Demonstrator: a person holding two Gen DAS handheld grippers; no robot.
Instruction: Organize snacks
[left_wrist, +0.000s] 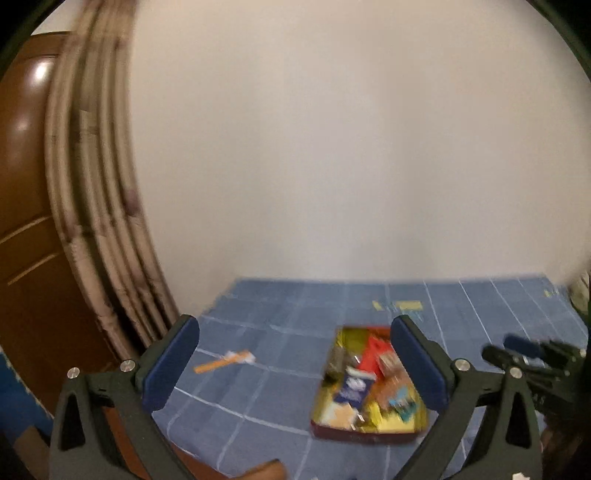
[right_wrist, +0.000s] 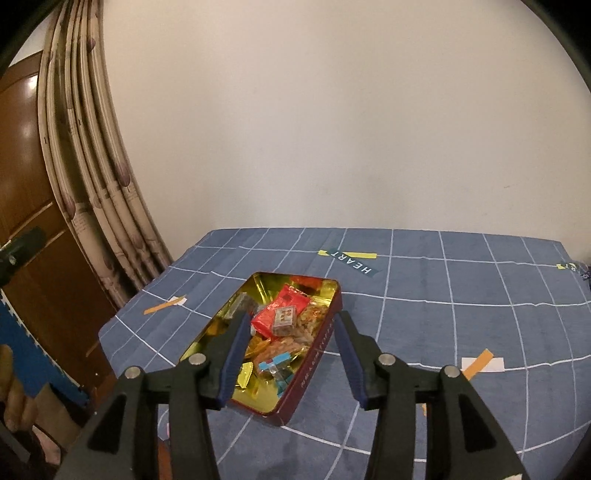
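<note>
Door (right_wrist: 22, 177): brown wood, far left in both views.
Curtain (right_wrist: 85, 173): pale, patterned folds hanging just right of the door.
Orange strip (right_wrist: 165, 305): lies flat on the cloth, left of the tin and apart from it.
Left gripper (left_wrist: 291, 363): jaws spread wide, nothing between the pads; view blurred.
Tin (right_wrist: 316, 354): open, dark red outside, gold inside, resting on the blue checked tablecloth (right_wrist: 443, 288), holding the snacks (right_wrist: 286, 314), among them a red packet and a small blue one.
Right gripper (right_wrist: 290, 350): jaws partly apart, gripping nothing, seen over the tin.
Second orange strip (right_wrist: 478, 363): on the cloth, right of the tin.
</note>
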